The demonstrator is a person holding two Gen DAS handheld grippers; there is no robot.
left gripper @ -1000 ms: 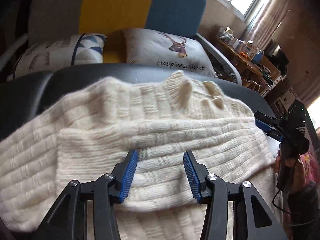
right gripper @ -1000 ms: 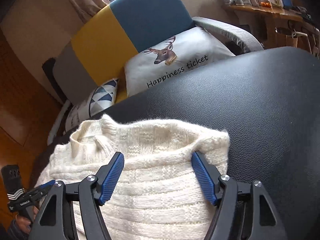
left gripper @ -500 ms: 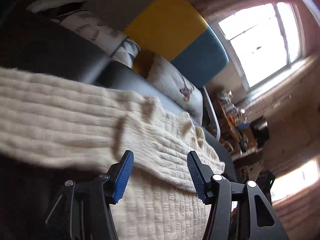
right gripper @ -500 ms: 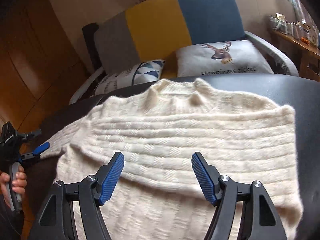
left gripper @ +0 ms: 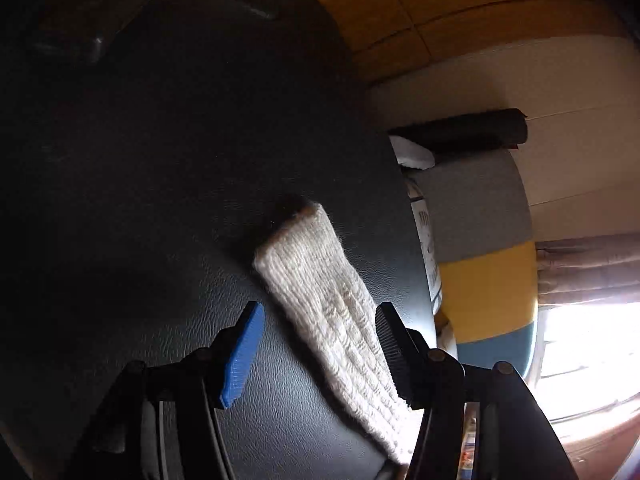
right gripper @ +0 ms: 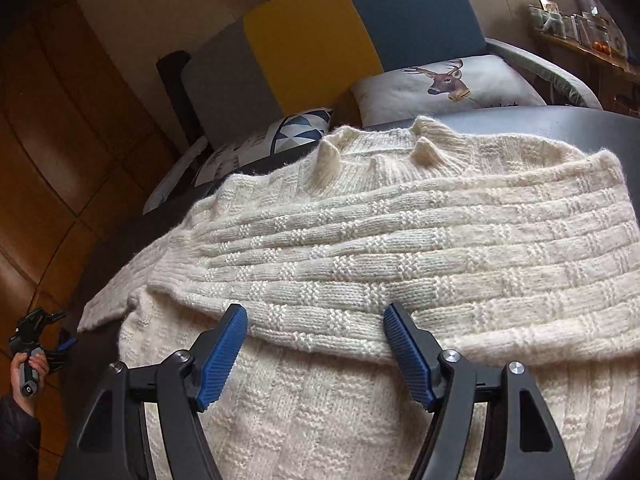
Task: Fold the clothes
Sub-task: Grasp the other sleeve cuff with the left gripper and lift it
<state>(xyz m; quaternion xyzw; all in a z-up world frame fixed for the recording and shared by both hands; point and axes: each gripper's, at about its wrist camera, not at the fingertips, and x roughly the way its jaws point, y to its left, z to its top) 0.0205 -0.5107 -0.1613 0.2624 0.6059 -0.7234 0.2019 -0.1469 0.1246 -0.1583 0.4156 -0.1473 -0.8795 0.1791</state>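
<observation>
Knitwear under inspection: a cream sweater (right gripper: 400,240) lies spread on the black desk (right gripper: 580,124), one sleeve folded across its chest, collar toward the sofa (right gripper: 320,40). I see its other sleeve (left gripper: 320,300) stretched out flat on the dark desk surface (left gripper: 160,200) in the left wrist view. My left claw (left gripper: 320,352) stands about half open, jaws parted either side of that sleeve, pads clear of the knit, nothing gripped. My right claw (right gripper: 316,348) hovers over the folded sleeve's lower edge, jaws wide, holding nothing. A hand (right gripper: 28,368) grips the left tool at the desk's far left edge. Two cushions, a deer-print cushion (right gripper: 448,84) and a triangle-print cushion (right gripper: 280,136), rest on the sofa behind.
</observation>
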